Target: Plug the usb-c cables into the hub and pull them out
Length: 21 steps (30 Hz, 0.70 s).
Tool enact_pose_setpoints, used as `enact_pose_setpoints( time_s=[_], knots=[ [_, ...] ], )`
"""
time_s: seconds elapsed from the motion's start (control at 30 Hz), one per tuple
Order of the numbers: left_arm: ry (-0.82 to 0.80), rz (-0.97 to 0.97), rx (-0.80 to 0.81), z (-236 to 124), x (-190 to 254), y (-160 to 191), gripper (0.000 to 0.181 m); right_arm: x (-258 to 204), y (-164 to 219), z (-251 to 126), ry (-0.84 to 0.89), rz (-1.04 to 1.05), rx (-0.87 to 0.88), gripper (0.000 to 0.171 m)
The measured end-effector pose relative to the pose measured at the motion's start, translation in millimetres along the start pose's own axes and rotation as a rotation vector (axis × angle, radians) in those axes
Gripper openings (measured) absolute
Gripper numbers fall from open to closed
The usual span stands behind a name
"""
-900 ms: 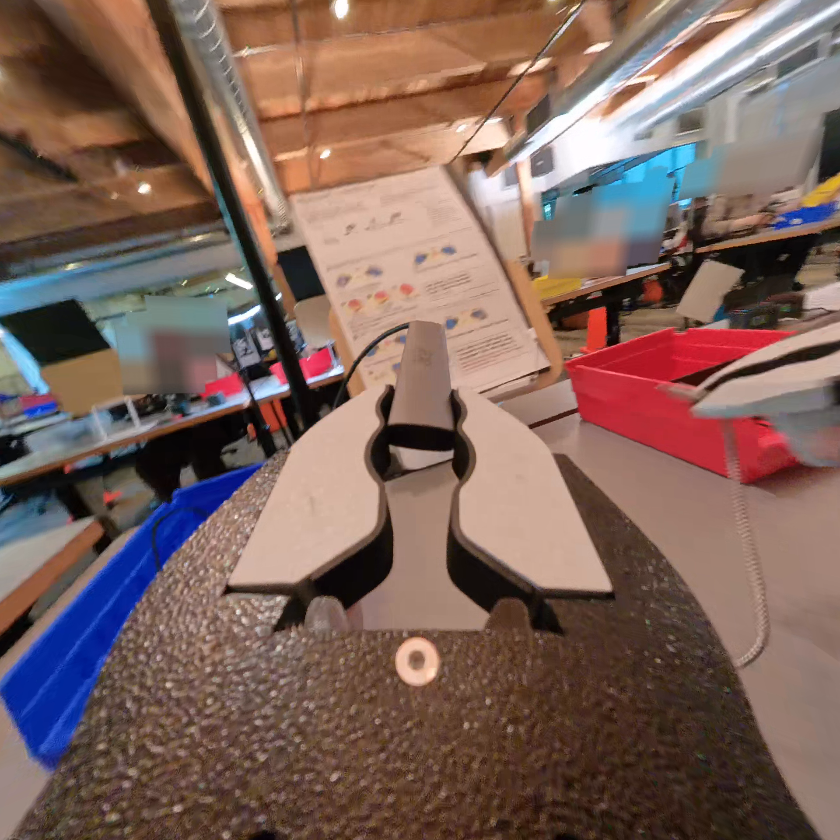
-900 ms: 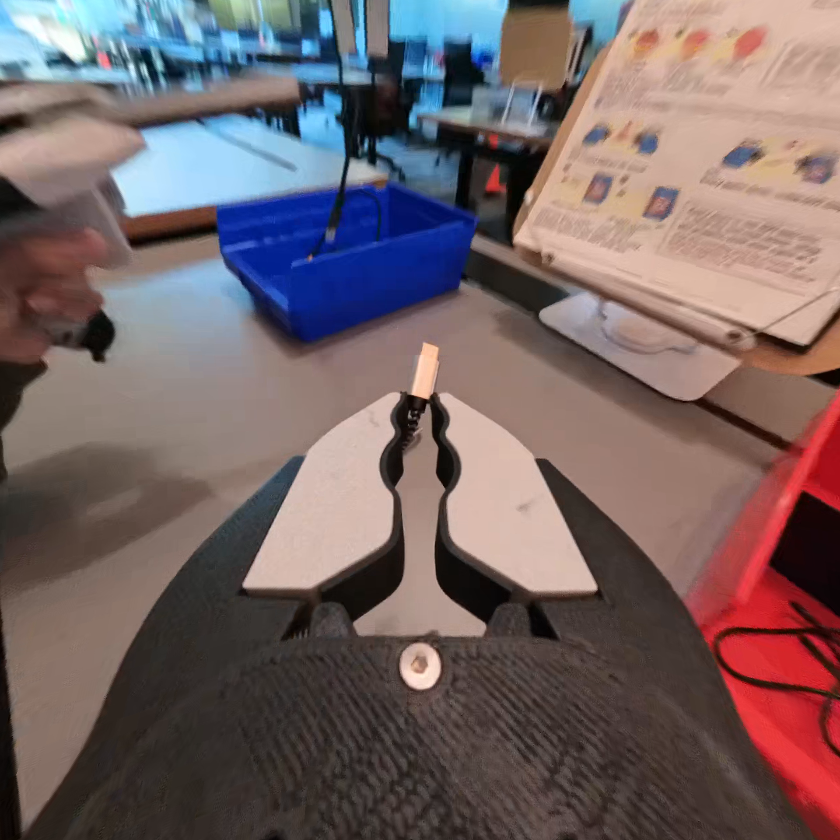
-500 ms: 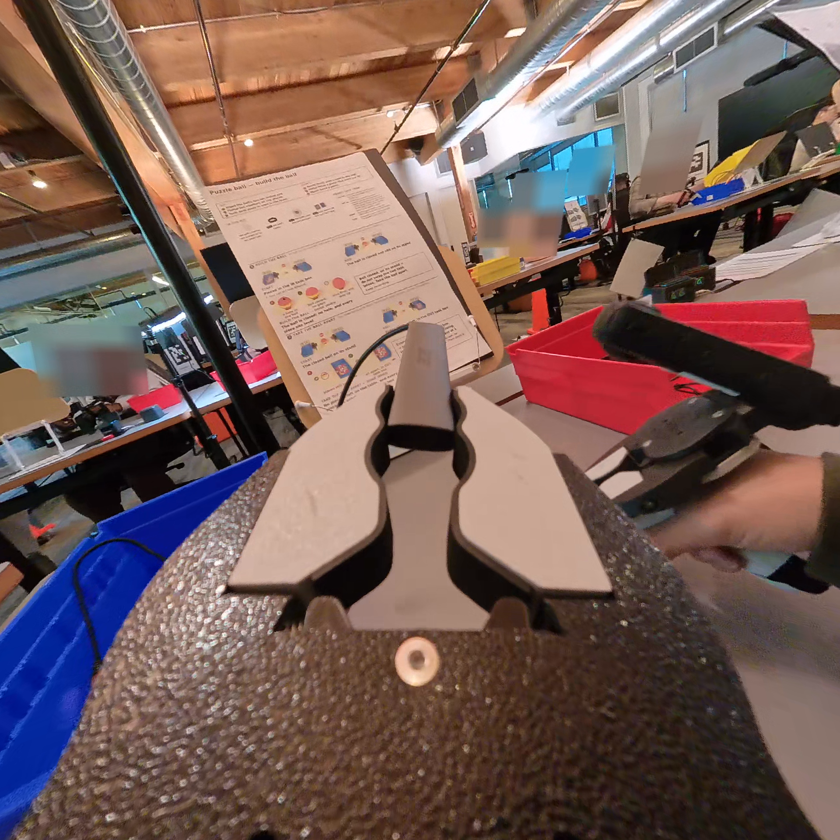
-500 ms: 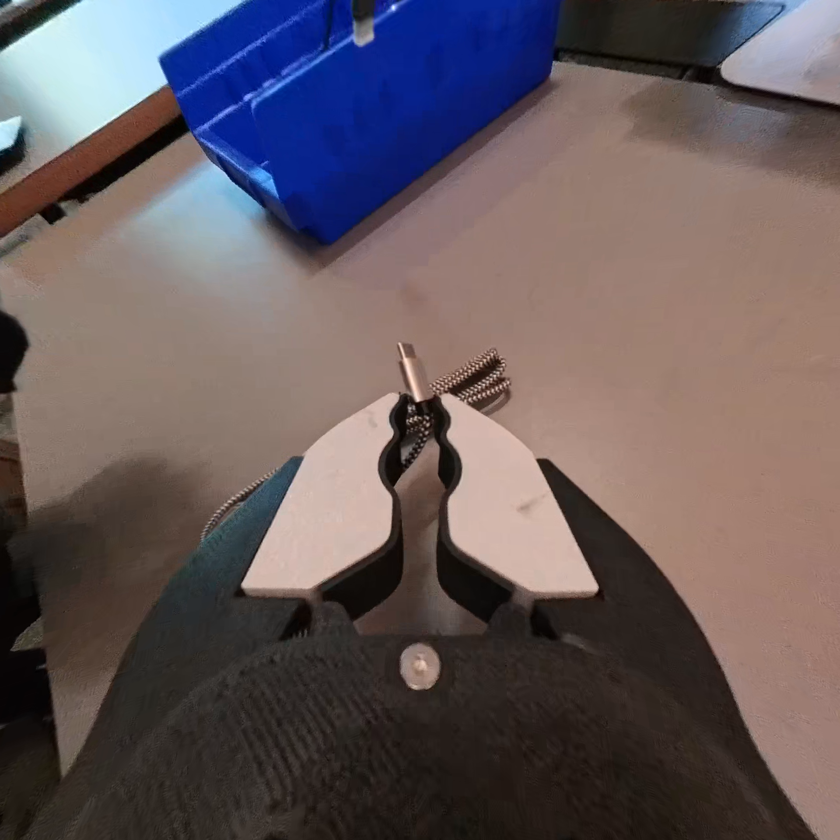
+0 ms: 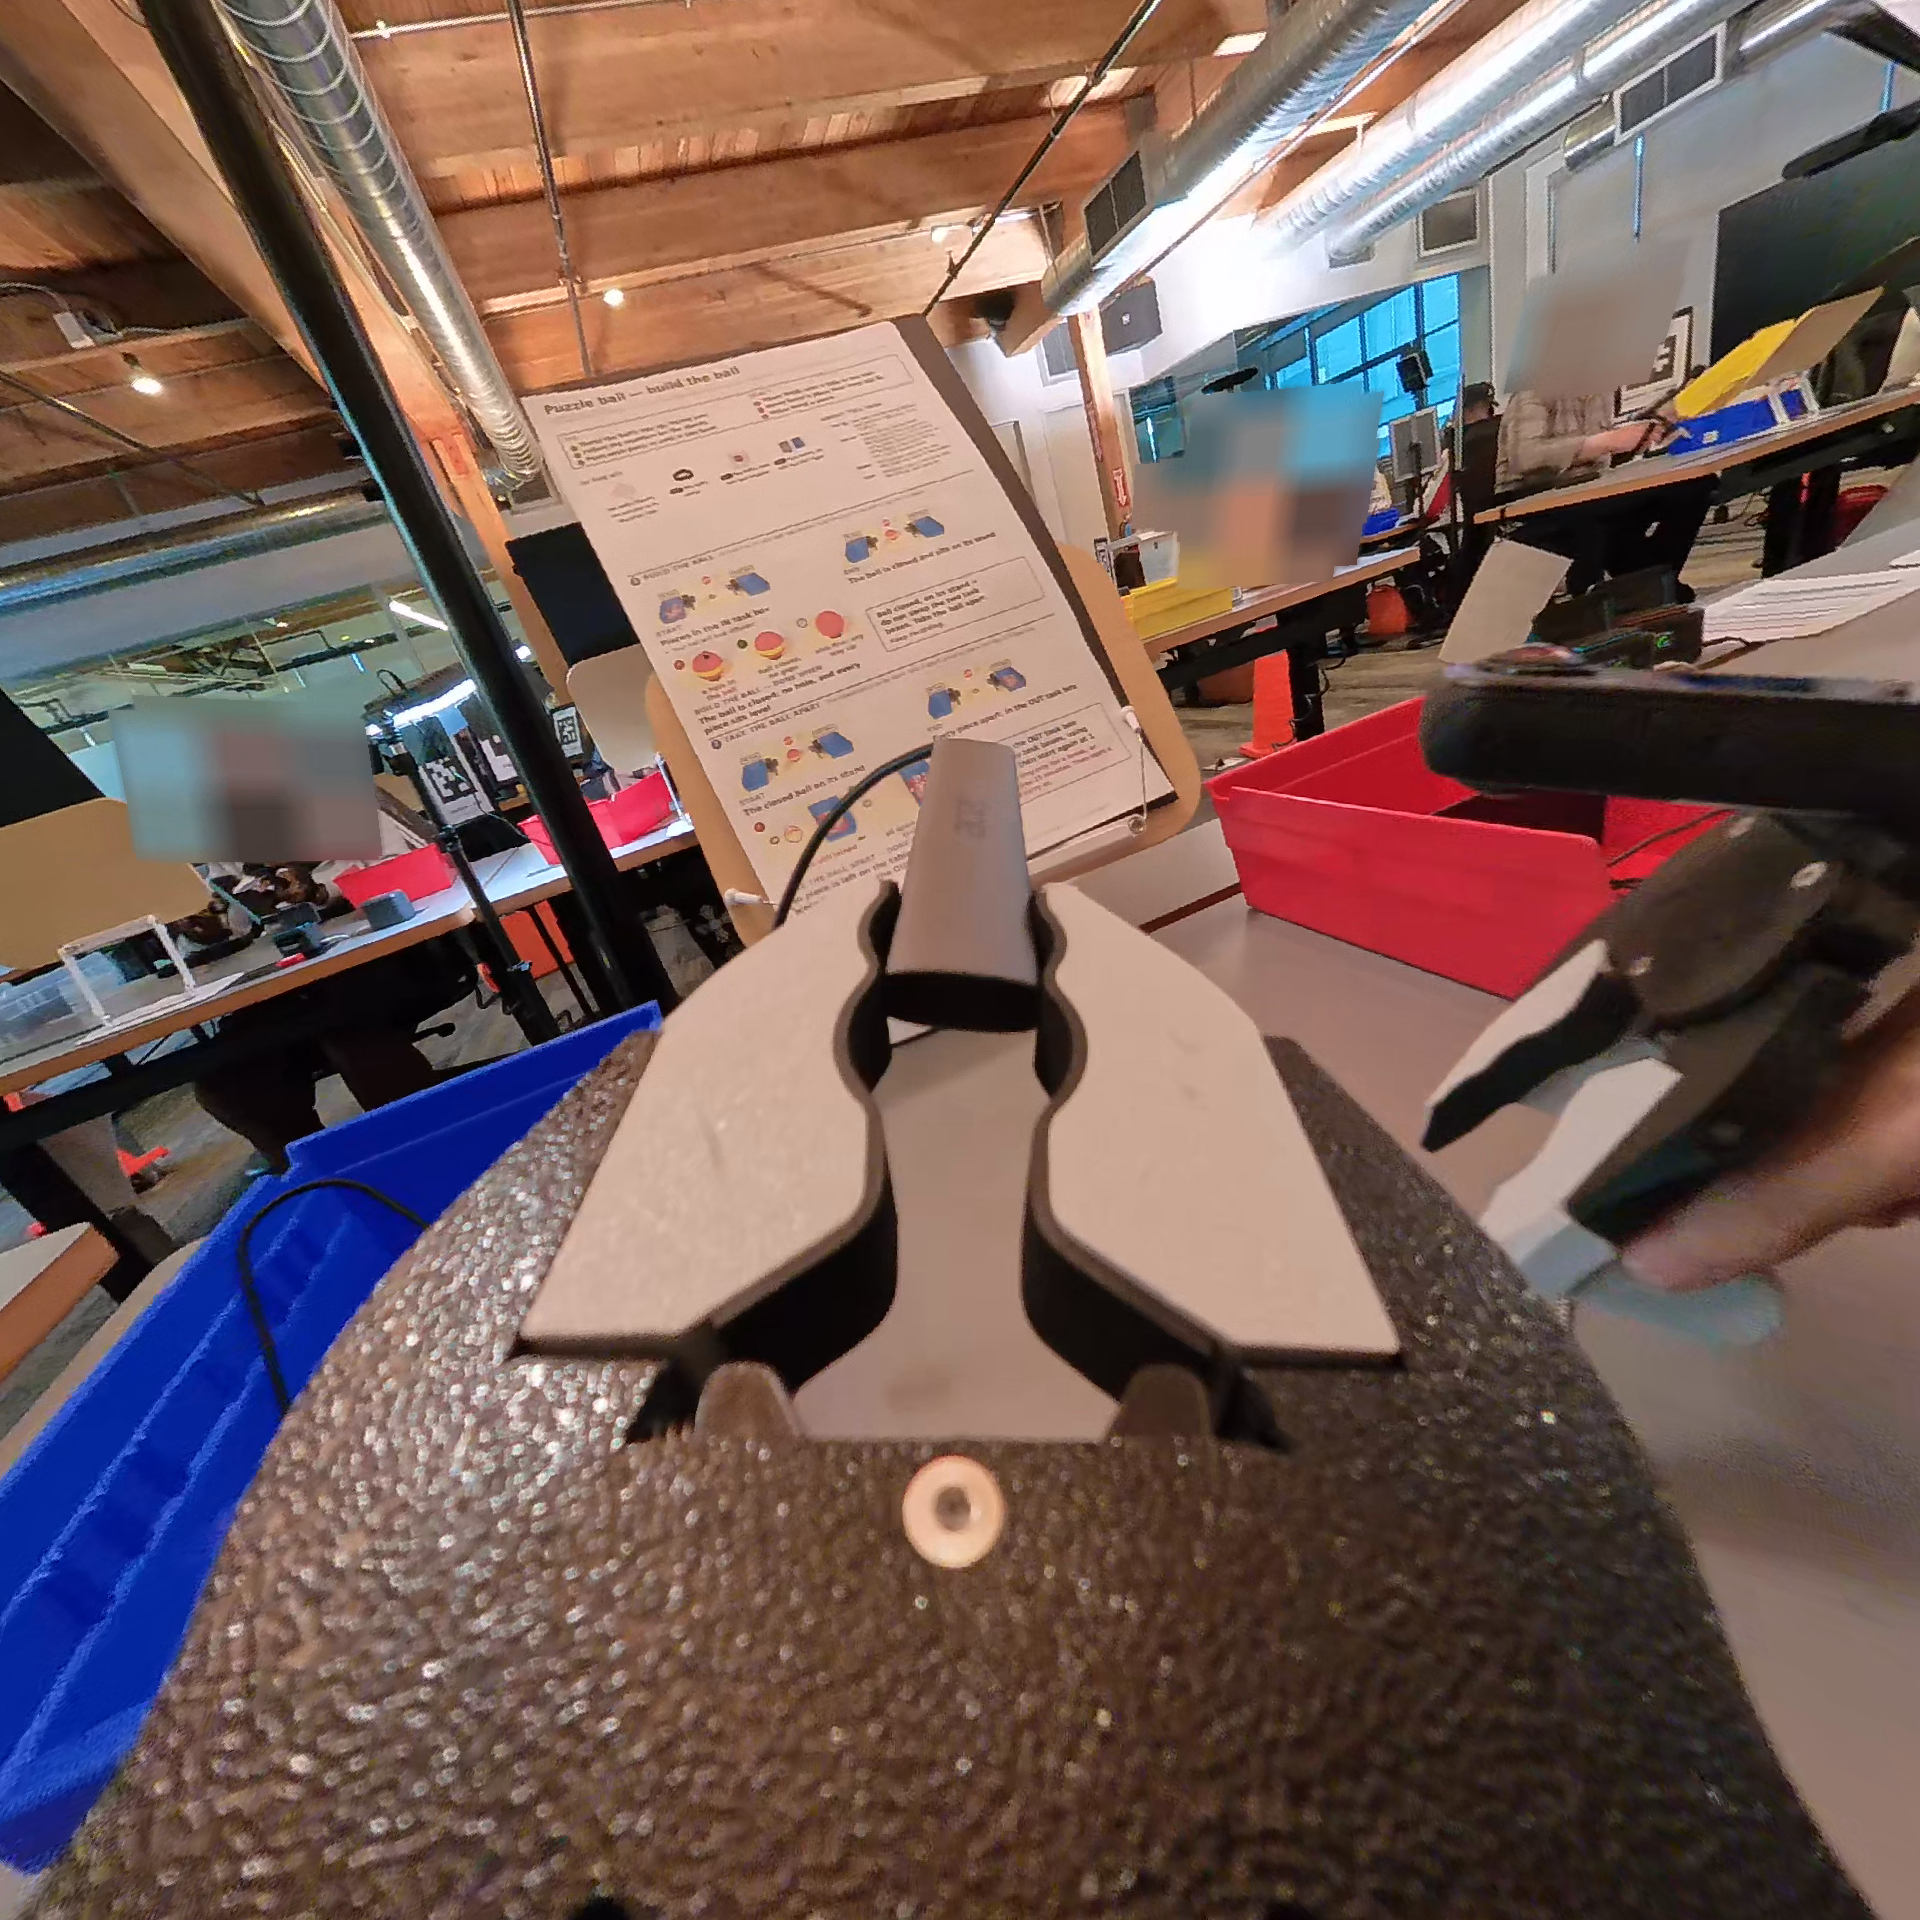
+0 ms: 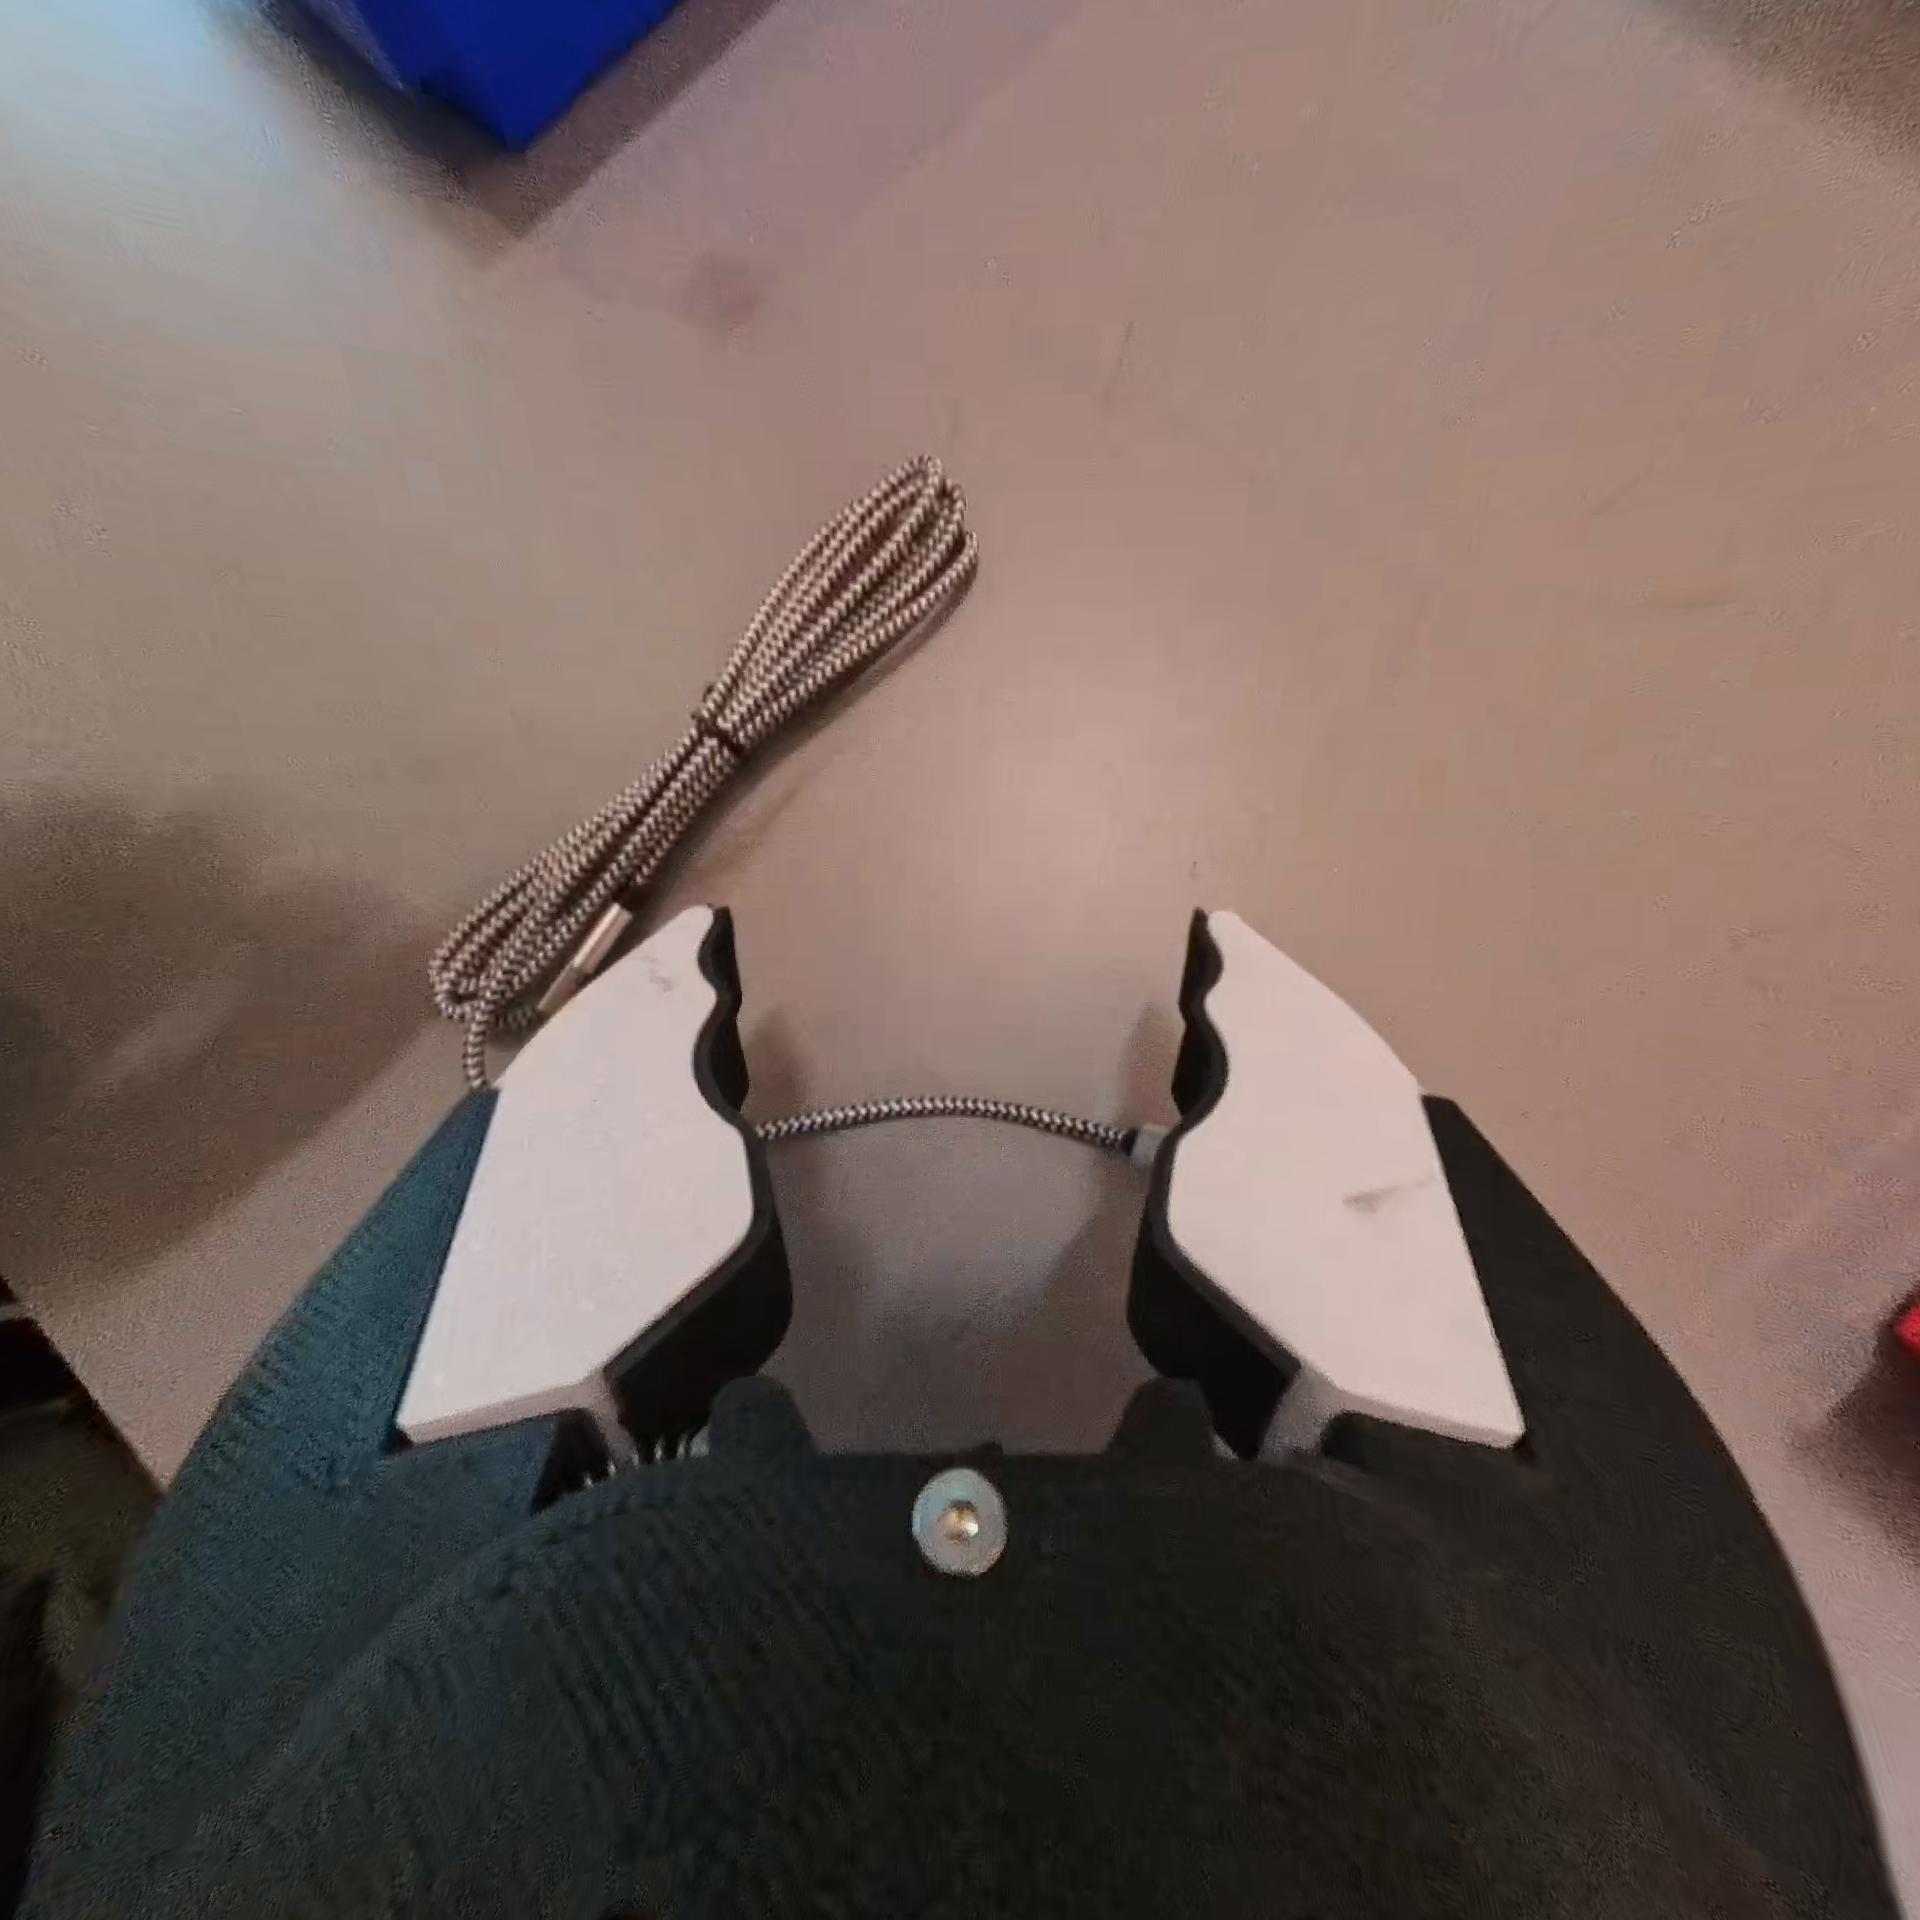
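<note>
My left gripper [image 5: 958, 935] is shut on a grey USB hub [image 5: 966, 862] that sticks up between its fingertips, held above the table, with a thin black cord [image 5: 831, 821] trailing behind it. My right gripper [image 6: 956, 925] is open and empty, pointing down at the grey table. A braided black-and-white USB-C cable [image 6: 790, 665] lies bundled on the table just beyond its left finger; one strand [image 6: 935, 1112] crosses between the fingers. The right gripper also shows at the right of the left wrist view [image 5: 1496, 1174], open, low over the table.
A blue bin [image 5: 135, 1455] with a black cord sits at the left, its corner also in the right wrist view [image 6: 499, 73]. A red bin [image 5: 1392, 862] sits at the back right. An instruction sheet on a stand [image 5: 842, 613] and a black pole [image 5: 374, 457] stand behind the hub. My hands' fingertips stand some 20 cm from each other.
My right gripper has tilted down to the table, opened and let go of the USB-C plug; the cable now lies on the table. My left gripper still holds the hub.
</note>
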<state>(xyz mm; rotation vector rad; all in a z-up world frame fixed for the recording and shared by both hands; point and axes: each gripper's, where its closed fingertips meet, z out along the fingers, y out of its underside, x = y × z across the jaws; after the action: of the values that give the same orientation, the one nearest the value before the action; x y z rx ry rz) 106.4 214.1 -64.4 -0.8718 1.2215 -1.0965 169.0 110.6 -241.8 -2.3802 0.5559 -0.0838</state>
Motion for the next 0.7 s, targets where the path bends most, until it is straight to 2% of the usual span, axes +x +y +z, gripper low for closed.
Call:
enact_pose_setpoints(
  time_s=[0.1,0.17,0.2,0.27,0.33,0.4,0.43,0.47,0.5,0.7],
  knots=[
    [0.001,-0.002,0.002,-1.3,-2.6,-0.6,0.024,-7.7,6.1,-16.8,0.023,-0.063,-0.041,0.081],
    [-0.004,-0.004,0.003,-1.9,-4.3,-0.4,0.024,-19.1,-12.6,-21.8,0.041,-0.101,0.042,0.081],
    [-0.004,-0.008,0.003,-2.0,-4.7,-0.2,0.024,-33.7,-22.7,-17.8,-0.008,-0.104,0.081,0.079],
    [-0.003,-0.013,0.004,-1.7,-4.7,-0.1,0.024,-60.5,-22.9,2.8,-0.126,-0.093,0.026,0.065],
    [-0.002,-0.015,0.002,-1.8,-4.1,-0.6,0.024,-62.4,-11.8,29.8,-0.102,-0.122,-0.091,0.063],
    [-0.004,-0.013,0.006,-2.9,-4.6,-2.4,0.024,-64.7,-9.8,49.8,-0.111,-0.107,-0.135,0.061],
    [-0.009,-0.012,0.007,-3.5,-5.8,-3.1,0.024,-67.7,-7.9,56.1,-0.132,-0.094,-0.163,0.053],
    [-0.014,-0.011,0.008,-4.2,-7.3,-3.6,0.024,-64.5,-6.1,60.2,-0.114,-0.098,-0.187,0.048],
    [-0.015,-0.014,0.010,-4.7,-8.5,-3.8,0.024,-58.7,-9.6,61.3,-0.079,-0.126,-0.178,0.033],
    [-0.023,-0.040,0.012,-5.0,-14.0,-0.5,0.024,-52.4,-5.9,60.1,-0.138,-0.217,-0.201,0.017]
  ],
)
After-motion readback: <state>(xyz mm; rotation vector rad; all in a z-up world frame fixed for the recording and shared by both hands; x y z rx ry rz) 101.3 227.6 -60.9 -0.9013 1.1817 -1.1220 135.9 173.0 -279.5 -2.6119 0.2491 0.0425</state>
